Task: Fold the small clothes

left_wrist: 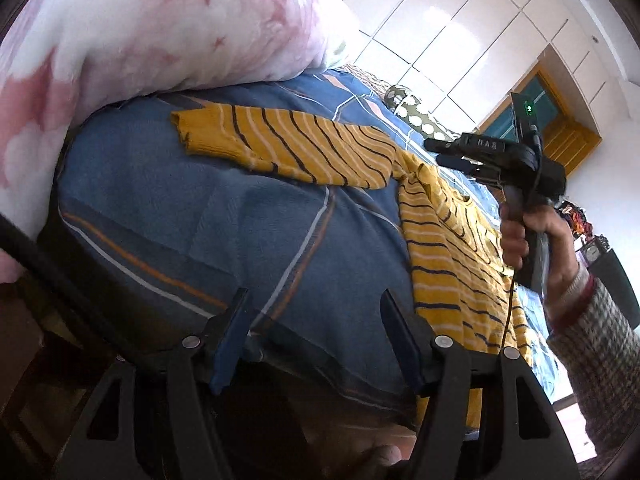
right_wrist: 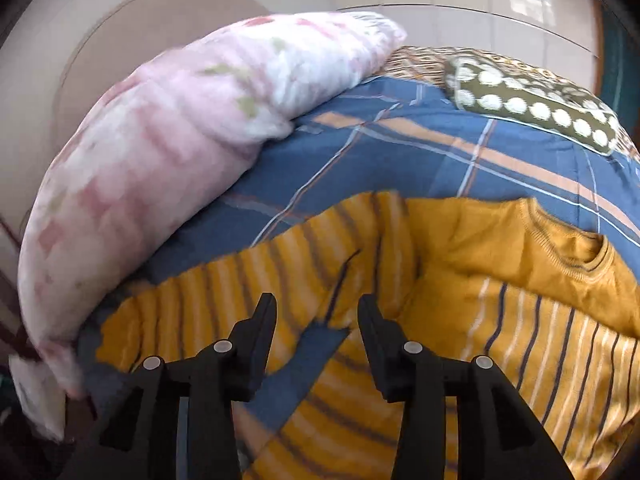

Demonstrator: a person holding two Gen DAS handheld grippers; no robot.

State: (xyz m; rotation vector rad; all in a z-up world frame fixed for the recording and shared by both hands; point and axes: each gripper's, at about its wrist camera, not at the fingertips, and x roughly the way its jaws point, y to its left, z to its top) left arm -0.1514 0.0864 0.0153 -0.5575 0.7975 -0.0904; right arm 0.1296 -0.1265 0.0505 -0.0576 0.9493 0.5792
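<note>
1. My left gripper (left_wrist: 314, 300) has its two fingers spread wide, with nothing between them; below it I see only the blue plaid bed sheet (left_wrist: 168, 208).
2. My right gripper (right_wrist: 316, 308) is also released, its jaws apart and holding nothing. It hangs above the sleeve (right_wrist: 256, 280) of the sweater.
3. The yellow striped sweater (left_wrist: 448, 248) lies flat on the blue plaid sheet. One sleeve (left_wrist: 288, 148) is stretched out to the side, toward the pink floral quilt (left_wrist: 152, 28).
4. In the right wrist view the ribbed collar (right_wrist: 568, 240) of the sweater points toward the far side of the bed, and the body with dark and white stripes (right_wrist: 540, 340) lies to the right of my fingers.
5. From the left wrist view I see my right hand (left_wrist: 532, 236) around the handle of the other gripper, raised over the sweater body. Whether it touches the cloth I cannot tell.
6. The pink quilt is rolled along the edge of the sheet, just beside the sleeve cuff (left_wrist: 182, 128).
7. A green pillow with white dots (right_wrist: 532, 108) rests at the far end of the bed, well apart from the sweater.
</note>
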